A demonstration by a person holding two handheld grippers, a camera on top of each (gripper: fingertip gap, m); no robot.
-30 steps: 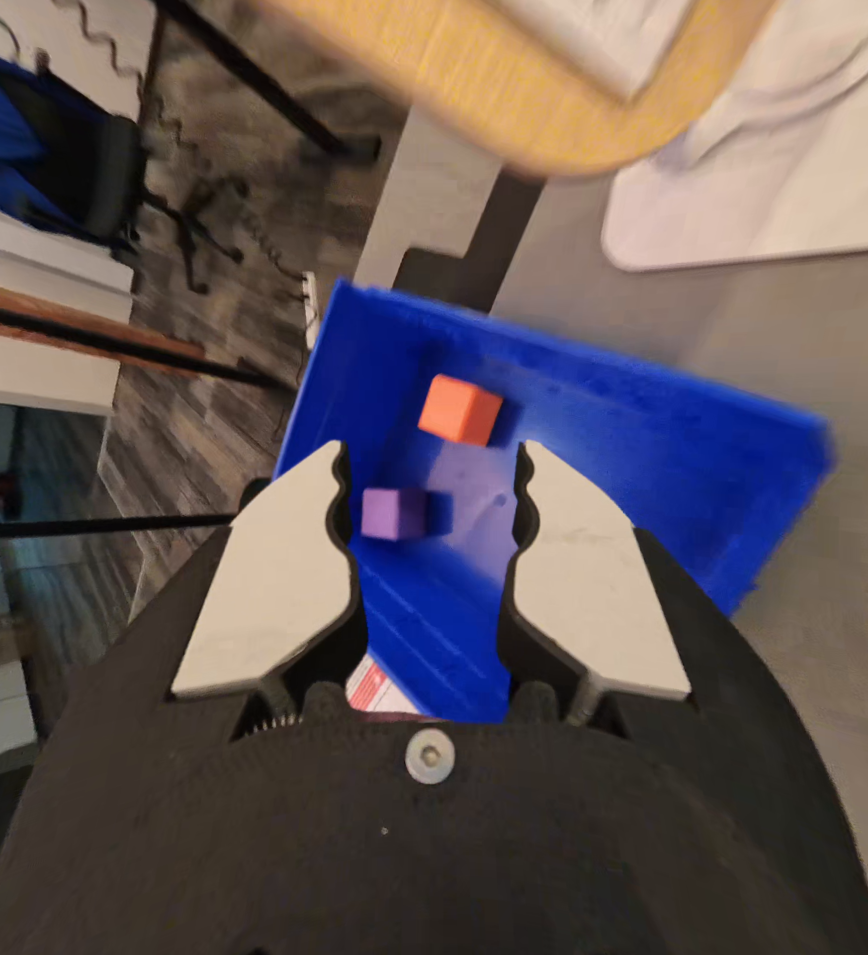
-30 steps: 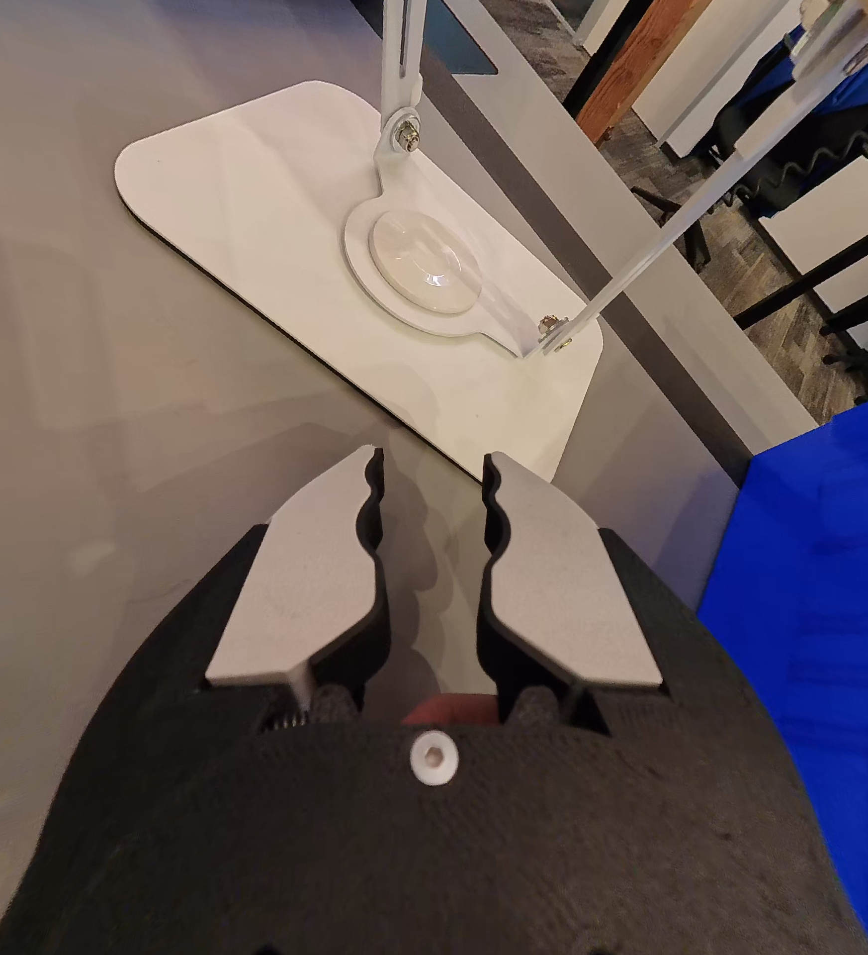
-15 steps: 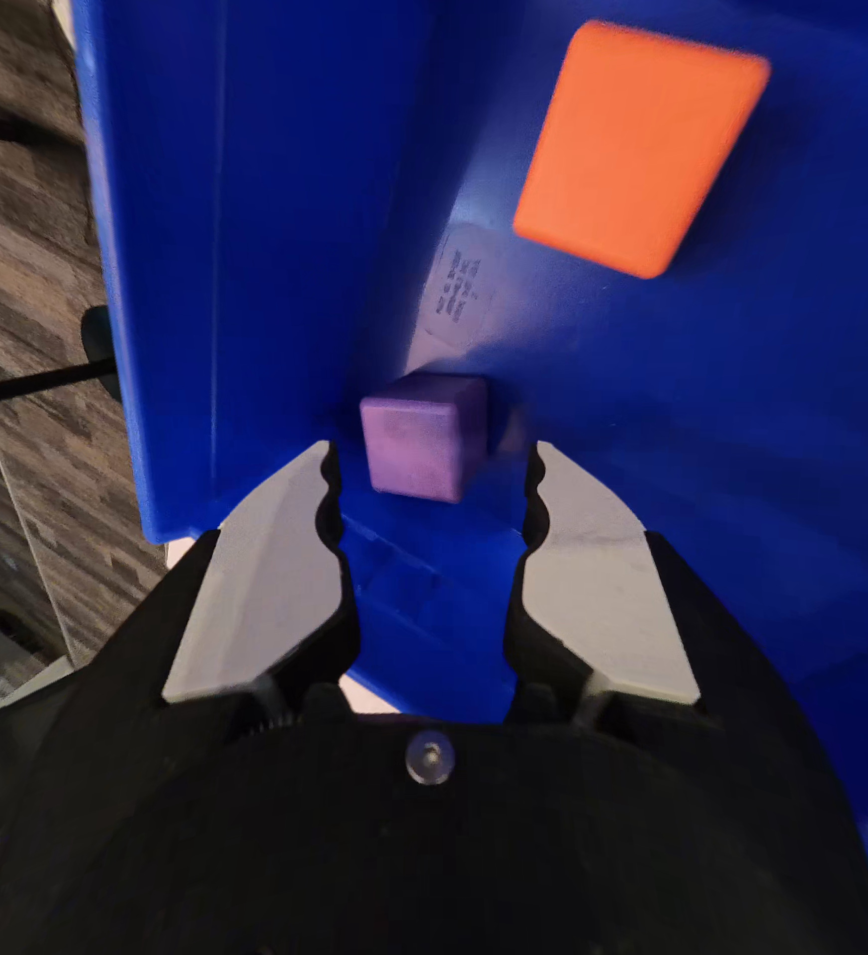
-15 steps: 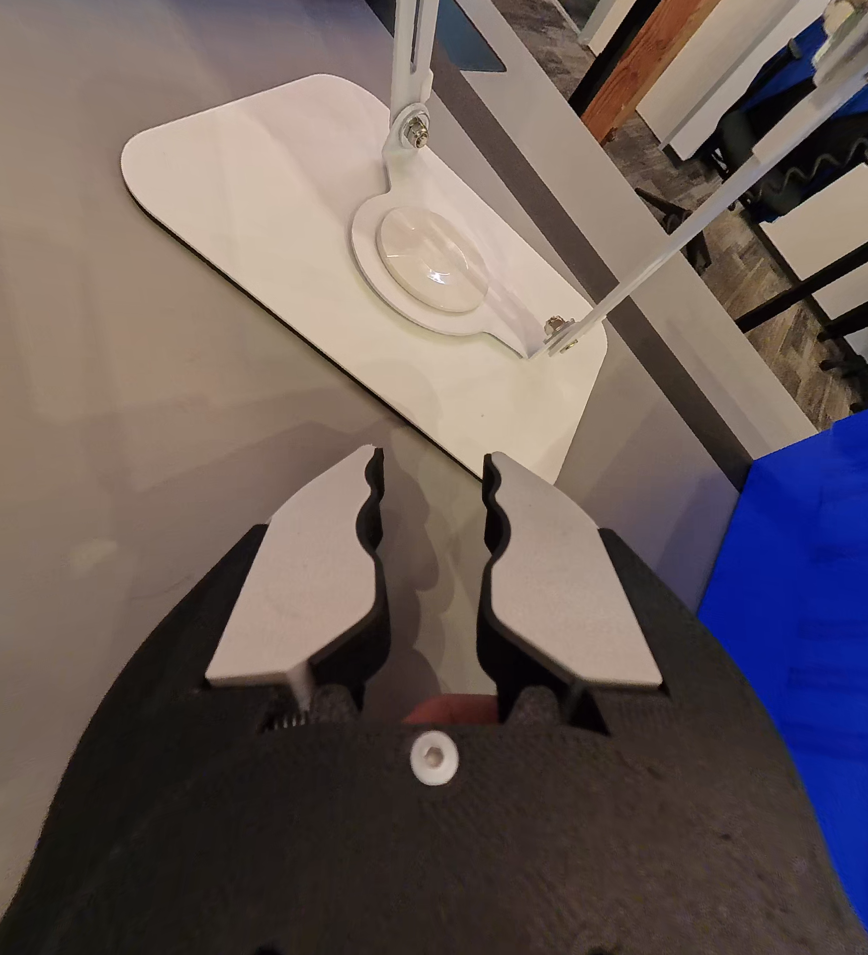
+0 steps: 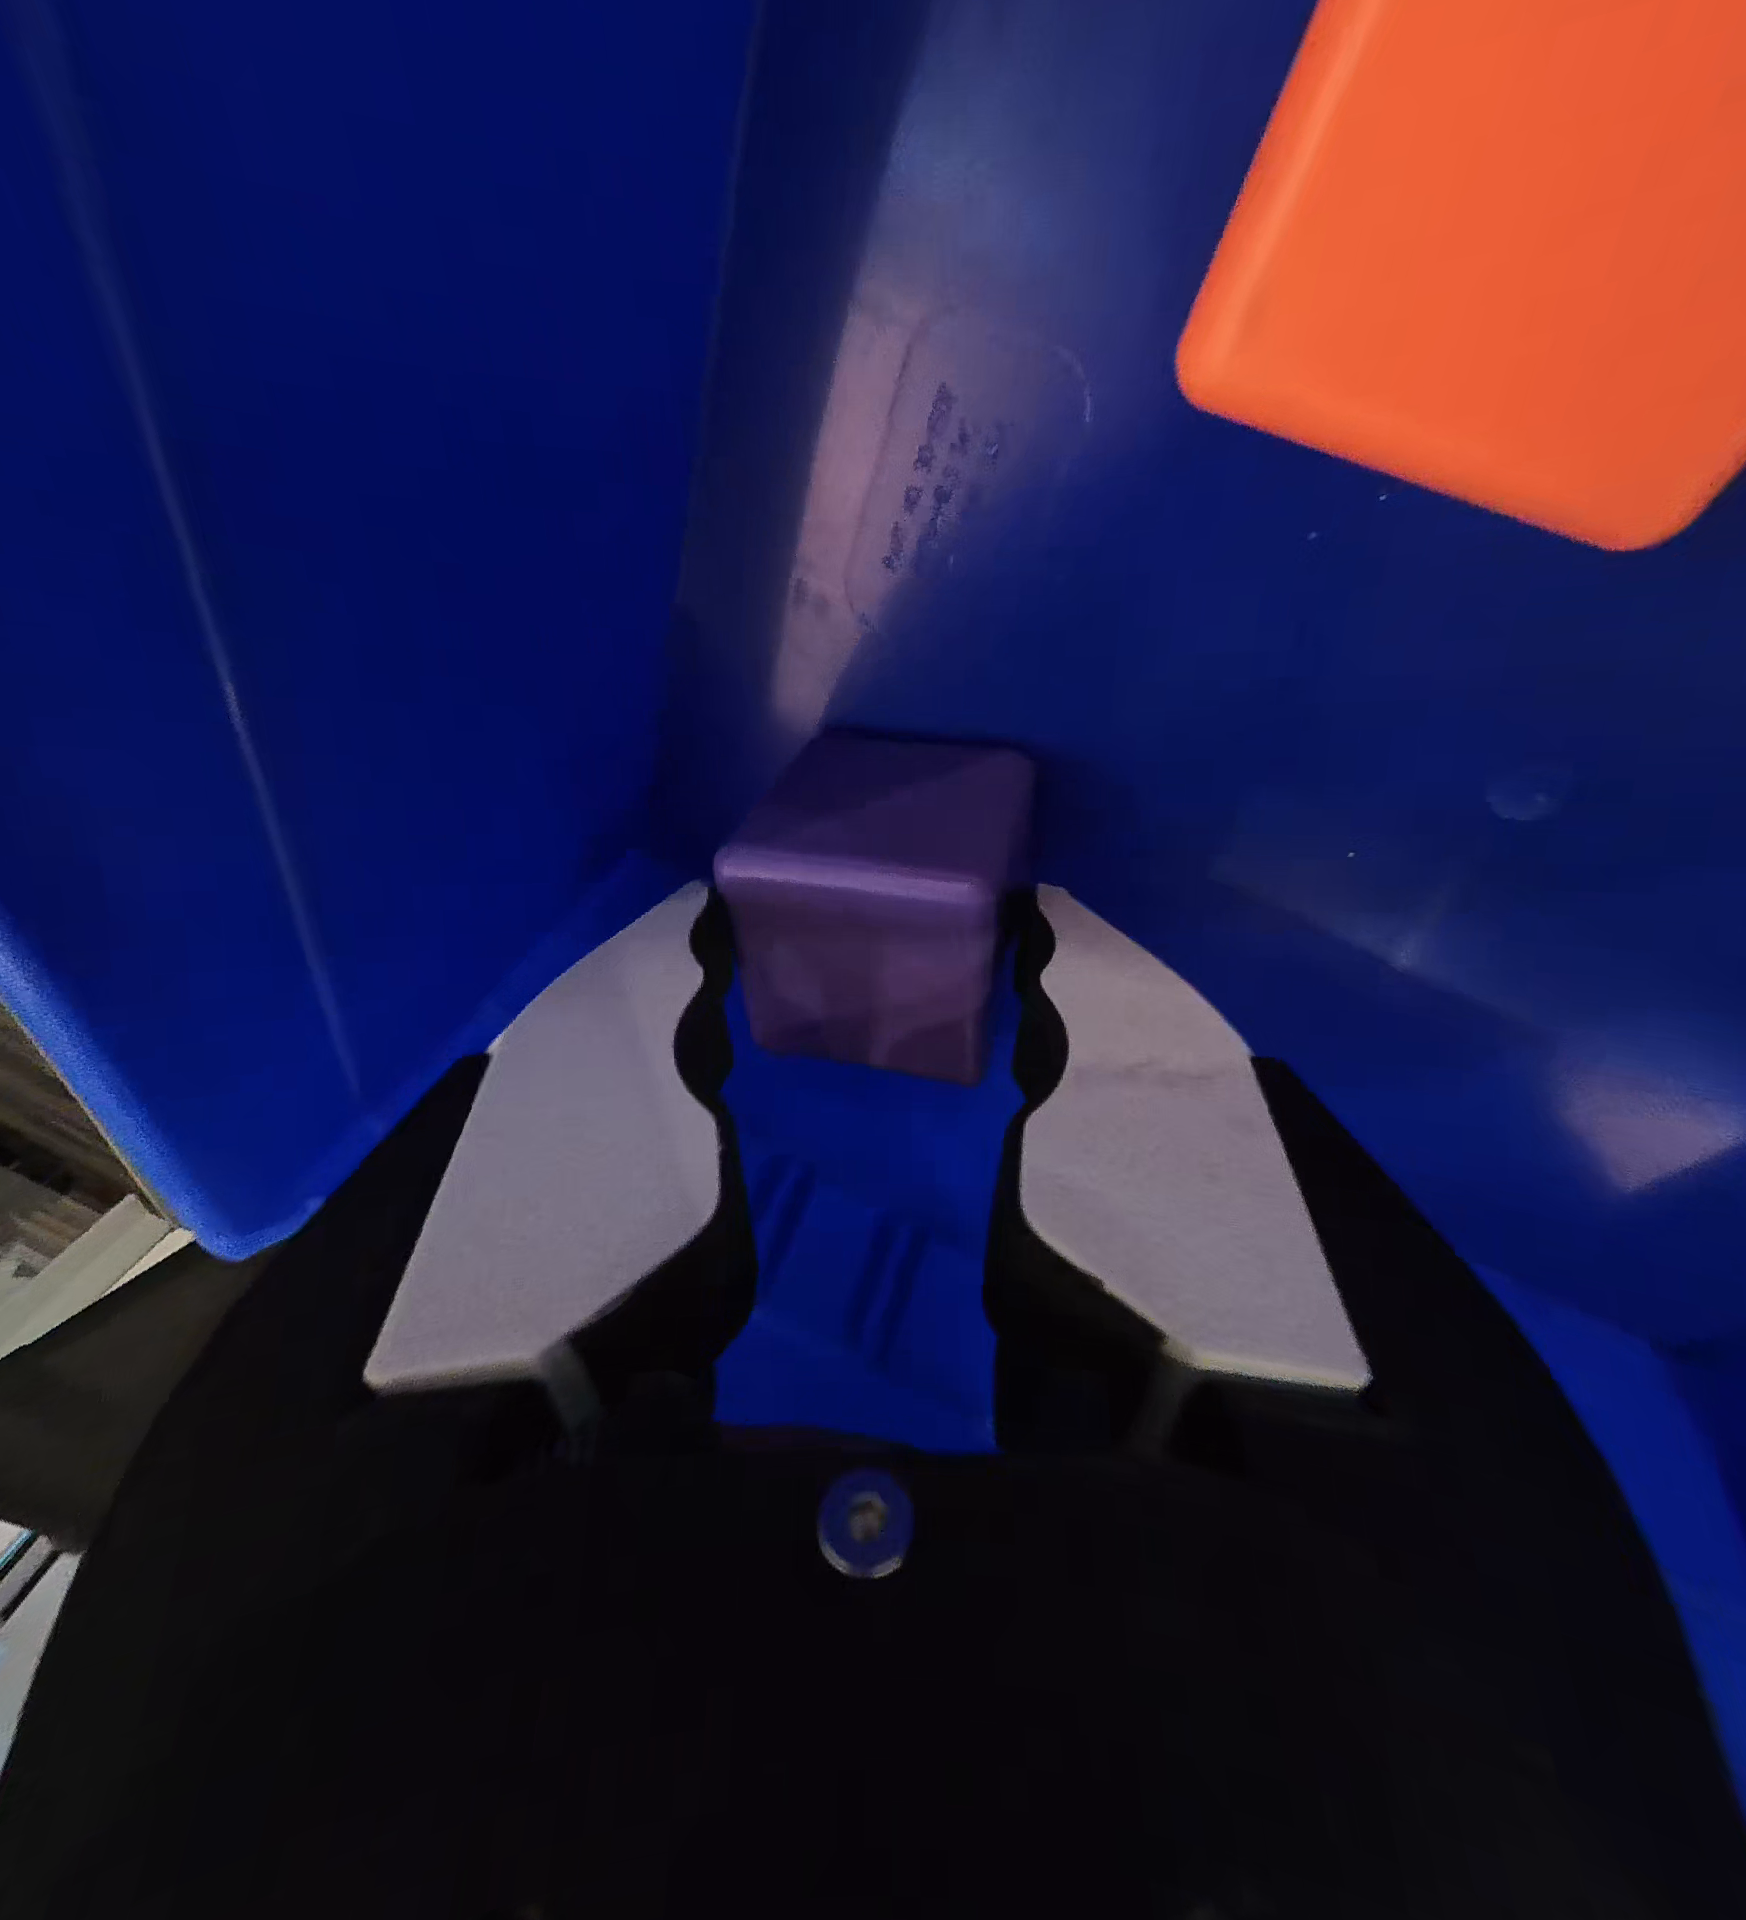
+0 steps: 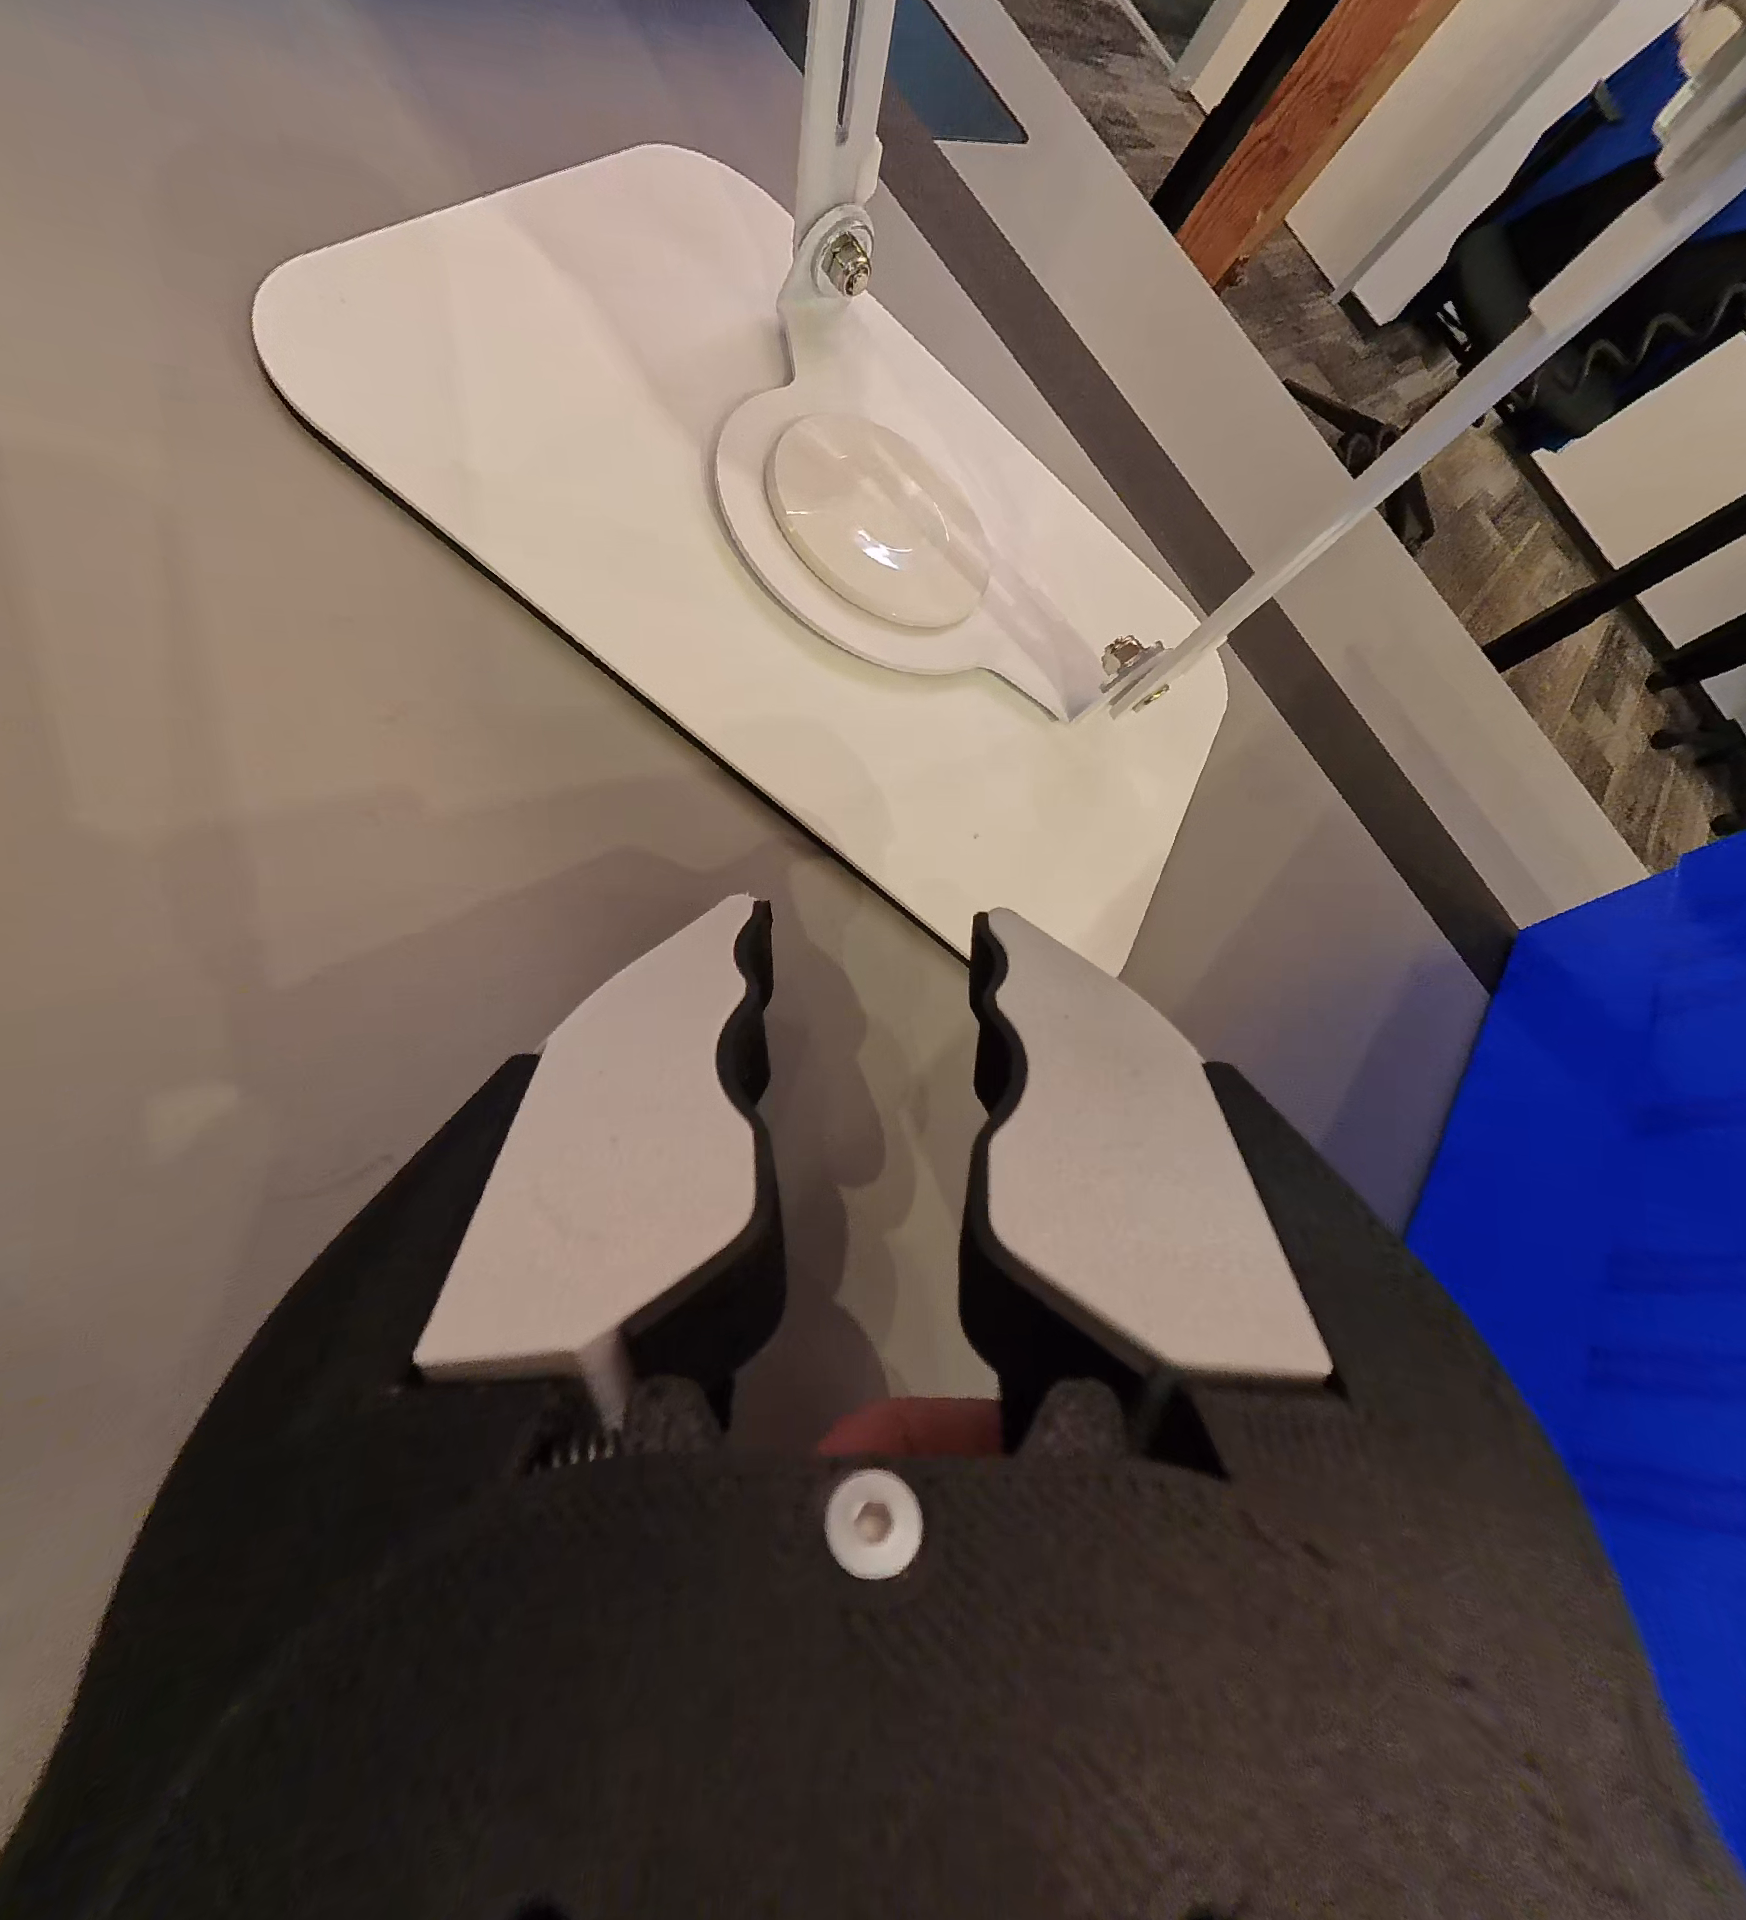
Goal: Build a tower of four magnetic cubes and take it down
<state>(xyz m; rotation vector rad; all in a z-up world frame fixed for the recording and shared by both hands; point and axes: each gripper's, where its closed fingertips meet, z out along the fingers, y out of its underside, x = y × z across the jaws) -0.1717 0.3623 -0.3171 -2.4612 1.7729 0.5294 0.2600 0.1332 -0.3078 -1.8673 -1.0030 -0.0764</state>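
Note:
In the left wrist view my left gripper (image 5: pixel 867 909) is deep inside the blue bin (image 5: pixel 381 520). A purple cube (image 5: pixel 869 956) rests on the bin floor near a corner, between my two open fingertips. The pads stand close at its sides, with a thin gap on the right. An orange cube (image 5: pixel 1513 260) lies farther in the bin at the upper right. My right gripper (image 6: pixel 871 925) hovers over the grey table (image 6: pixel 225 831), open, with nothing between its fingertips. A small red patch (image 6: pixel 900 1418) shows at the base of its fingers; I cannot tell what it is.
A white stand base plate (image 6: pixel 588 436) with thin white arms lies on the table ahead of the right gripper. The blue bin's outer wall (image 6: pixel 1658 1195) stands at its right. Beyond the table edge are floor and chairs (image 6: pixel 1575 364). The tips of one gripper are about 50 centimetres away from the tips of the other.
My left gripper has gone down into the bin until its fingertips straddle the purple cube, and its jaws have narrowed towards it. The right gripper has barely moved.

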